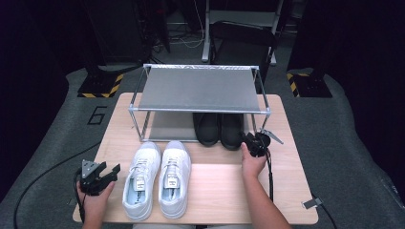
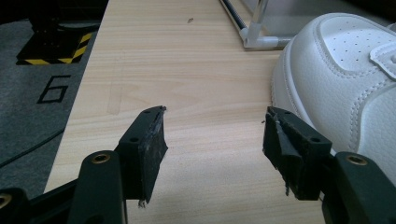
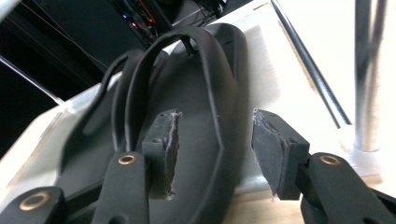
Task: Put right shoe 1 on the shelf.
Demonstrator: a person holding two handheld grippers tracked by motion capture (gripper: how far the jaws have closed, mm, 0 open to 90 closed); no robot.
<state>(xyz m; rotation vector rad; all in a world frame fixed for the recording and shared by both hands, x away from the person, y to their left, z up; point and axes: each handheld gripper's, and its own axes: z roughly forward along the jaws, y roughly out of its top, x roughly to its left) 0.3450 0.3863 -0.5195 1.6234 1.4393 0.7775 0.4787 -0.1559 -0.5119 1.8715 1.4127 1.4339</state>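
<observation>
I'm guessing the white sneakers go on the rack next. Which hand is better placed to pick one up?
Probably the left. The left gripper is open on the table beside the white sneakers, while the right gripper stands open at the black sandals under the rack.

High view overhead; gripper views low, close.

**Matt rubber, stitched leather, pale wood**

The black flip-flops point(image 3: 196, 116) look like matt, smooth rubber or foam. The white sneakers point(image 1: 157, 176) show stitched, faintly glossy leather (perforated at the toe). The table point(image 2: 187, 70) is pale, smooth wood grain. The rack point(image 1: 198, 88) has shiny metal tubes and a dull grey shelf.
</observation>
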